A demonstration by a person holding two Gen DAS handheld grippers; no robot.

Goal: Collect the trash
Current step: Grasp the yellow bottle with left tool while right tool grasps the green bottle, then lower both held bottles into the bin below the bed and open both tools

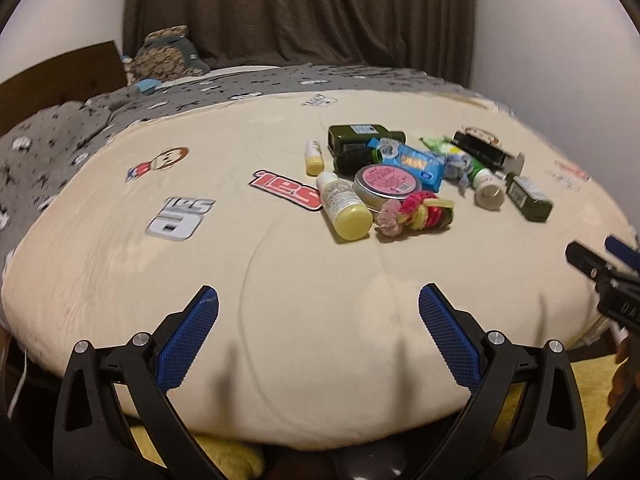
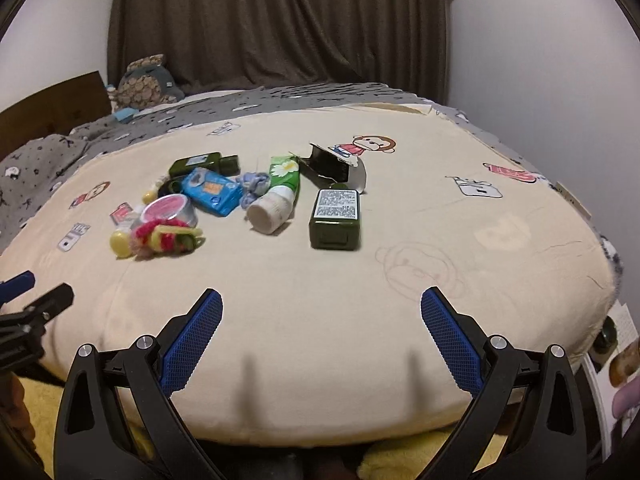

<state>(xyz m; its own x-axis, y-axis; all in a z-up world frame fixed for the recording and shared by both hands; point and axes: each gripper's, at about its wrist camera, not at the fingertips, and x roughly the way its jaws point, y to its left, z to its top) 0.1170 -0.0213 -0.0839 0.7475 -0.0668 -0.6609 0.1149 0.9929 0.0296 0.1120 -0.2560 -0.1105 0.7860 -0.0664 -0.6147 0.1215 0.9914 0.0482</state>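
Observation:
A heap of small items lies on the cream blanket [image 1: 280, 280] of a bed. It holds a dark green bottle [image 2: 335, 218], a green tube with a white cap [image 2: 280, 188], a blue packet [image 2: 212, 192], a pink-lidded tin [image 1: 386, 182], a yellow-capped bottle [image 1: 345, 210], a knot of coloured hair ties [image 1: 416, 212] and an open black carton [image 2: 332, 166]. My left gripper [image 1: 318, 300] hovers open near the bed's front edge, short of the heap. My right gripper [image 2: 322, 300] is open too, level with it, with the green bottle straight ahead. Nothing sits between either pair of fingers.
A grey patterned duvet [image 1: 60, 148] and a plush toy [image 1: 168, 56] lie at the far left. Brown curtains [image 2: 280, 20] hang behind the bed. White walls flank it. Yellow fabric [image 2: 420, 456] shows below the bed's front edge.

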